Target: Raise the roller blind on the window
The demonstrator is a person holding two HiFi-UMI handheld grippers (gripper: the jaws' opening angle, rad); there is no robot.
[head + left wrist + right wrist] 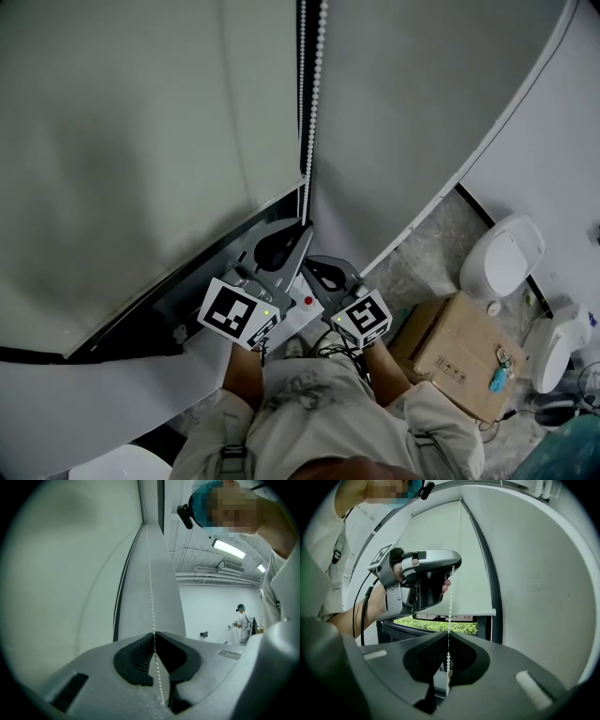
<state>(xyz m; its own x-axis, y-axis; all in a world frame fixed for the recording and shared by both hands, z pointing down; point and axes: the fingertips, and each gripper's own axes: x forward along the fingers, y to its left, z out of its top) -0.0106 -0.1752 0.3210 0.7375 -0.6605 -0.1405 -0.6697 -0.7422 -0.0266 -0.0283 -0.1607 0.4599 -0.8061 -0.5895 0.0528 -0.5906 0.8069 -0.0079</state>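
We're in a bare, white-walled, lab-style workroom: strip light point(228, 549) on the ceiling point(197, 557), a second person point(242, 620) in a hair cap at the far wall point(211, 611), cardboard box point(459, 352) on the speckled floor point(424, 251), roller blind point(471, 573) over a window point(498, 597) showing greenery point(440, 625).

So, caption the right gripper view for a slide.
Right gripper and, higher, left gripper pinch white beaded cord of pale roller blind.

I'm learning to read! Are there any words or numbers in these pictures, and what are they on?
No text can be read.
Cardboard box: small dark print, too small to read.
Left marker cube and right marker cube: black-and-white square patterns, not letters.
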